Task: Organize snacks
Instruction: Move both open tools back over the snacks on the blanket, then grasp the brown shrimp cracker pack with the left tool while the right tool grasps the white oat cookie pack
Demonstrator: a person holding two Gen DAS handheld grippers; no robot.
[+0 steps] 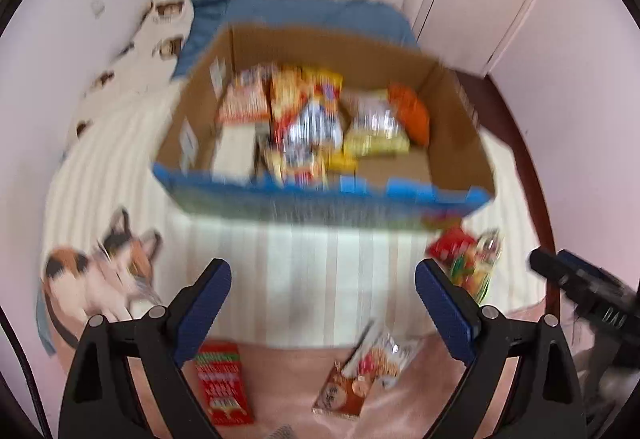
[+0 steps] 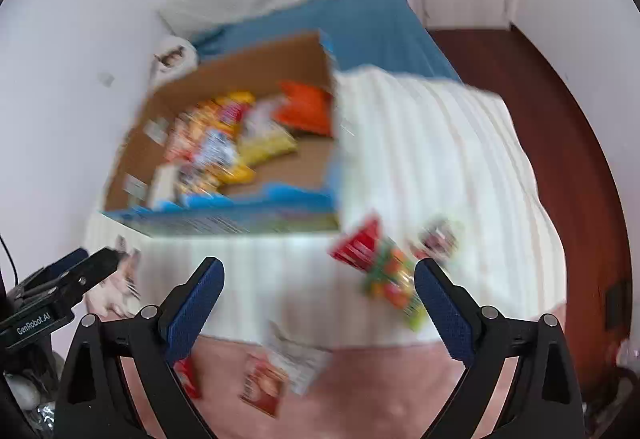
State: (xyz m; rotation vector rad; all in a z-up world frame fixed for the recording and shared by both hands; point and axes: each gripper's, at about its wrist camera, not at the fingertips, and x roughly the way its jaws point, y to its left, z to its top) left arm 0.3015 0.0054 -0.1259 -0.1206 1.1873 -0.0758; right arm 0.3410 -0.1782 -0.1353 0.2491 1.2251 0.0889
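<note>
Both claws open and empty above the bed; loose snacks outside the box.
Risk: slick colourful packet (image 2: 394, 279) by the right claw (image 2: 318, 303) could slip off the bed (image 2: 440, 159) edge; left claw (image 1: 323, 303) idle; cardboard box (image 1: 328, 199) already crowded.

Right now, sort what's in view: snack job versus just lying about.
Job:
cardboard box with snacks inside
red packet
brown packet
red-and-green packet
left claw, open
right claw, open

Lying about:
cat cushion
blue sheet
striped blanket
</note>
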